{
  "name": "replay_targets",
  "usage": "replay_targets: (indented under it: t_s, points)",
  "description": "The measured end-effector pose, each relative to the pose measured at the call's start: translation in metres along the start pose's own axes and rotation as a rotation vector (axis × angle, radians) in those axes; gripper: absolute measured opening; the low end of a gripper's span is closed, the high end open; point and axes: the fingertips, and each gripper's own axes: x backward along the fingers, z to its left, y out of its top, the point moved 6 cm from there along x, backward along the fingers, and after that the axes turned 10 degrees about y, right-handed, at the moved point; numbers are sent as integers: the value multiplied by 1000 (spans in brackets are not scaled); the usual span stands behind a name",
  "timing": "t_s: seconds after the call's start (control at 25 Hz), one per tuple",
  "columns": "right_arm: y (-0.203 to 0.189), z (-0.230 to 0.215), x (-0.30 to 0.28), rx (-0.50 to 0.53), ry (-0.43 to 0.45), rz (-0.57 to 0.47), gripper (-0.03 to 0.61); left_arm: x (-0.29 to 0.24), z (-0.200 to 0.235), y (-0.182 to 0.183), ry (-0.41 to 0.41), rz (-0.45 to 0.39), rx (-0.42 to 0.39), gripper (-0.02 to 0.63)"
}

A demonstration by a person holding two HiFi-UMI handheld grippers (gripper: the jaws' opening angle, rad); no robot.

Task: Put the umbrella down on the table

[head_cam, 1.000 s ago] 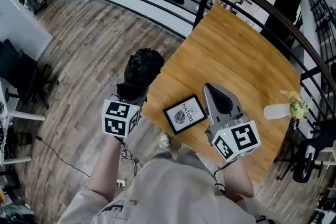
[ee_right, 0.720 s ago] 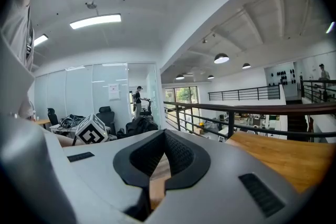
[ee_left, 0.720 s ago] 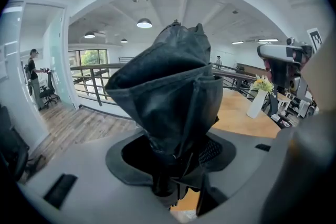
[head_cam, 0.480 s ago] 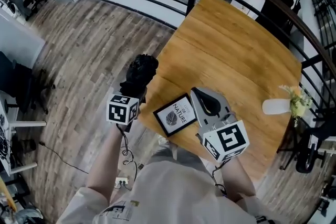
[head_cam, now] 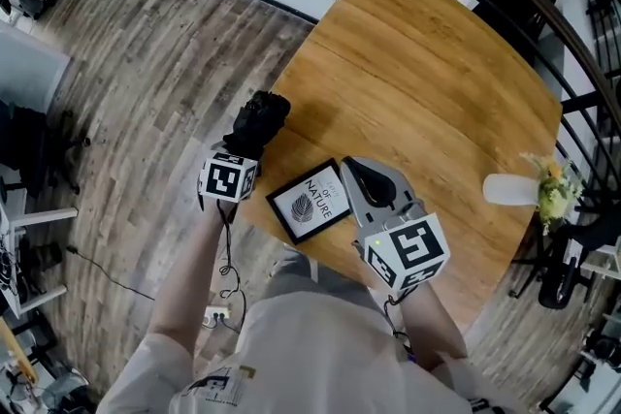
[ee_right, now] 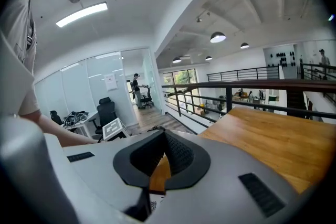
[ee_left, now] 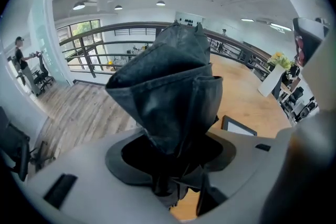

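- Two grippers show in the head view, each with a marker cube on its back; we hold one in each hand over the near side of the wooden table [head_cam: 437, 63].
- Left gripper [head_cam: 245, 155]: its jaws are clamped on the umbrella [head_cam: 258, 121], and its own view shows folded black fabric filling the hollow between them and rising well past the tips.
- Where the umbrella is: it sits at the table's near left edge, closed and bunched, partly over the wood and partly over the plank floor [head_cam: 165, 63]. We cannot tell whether it touches the tabletop.
- Right gripper [head_cam: 361, 172]: its jaws are together at the tips with nothing between them. In its own view only a sliver of tabletop shows through the hollow behind the tips.
- This gripper hangs over the table just right of a picture frame [head_cam: 309, 202], which lies flat near the table's near edge, between the two grippers.
- Far right on the table a white vase [head_cam: 509, 190] lies on its side, with pale flowers [head_cam: 551, 192] at its mouth by the edge, well apart from both grippers.
- Beyond the table a dark metal railing [ee_right: 262, 83] runs round the far side.
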Motion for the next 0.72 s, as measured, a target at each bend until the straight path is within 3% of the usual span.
replay_targets:
  t_s: [0.16,0.72]
  points:
    - [-22,-16,-2,-58,-11,45,26,-21,-3,-8,-9,66,18,240]
    - [-47,-25,4,-75,-29,100,26,-50,-15,-25,36,212,-53,254]
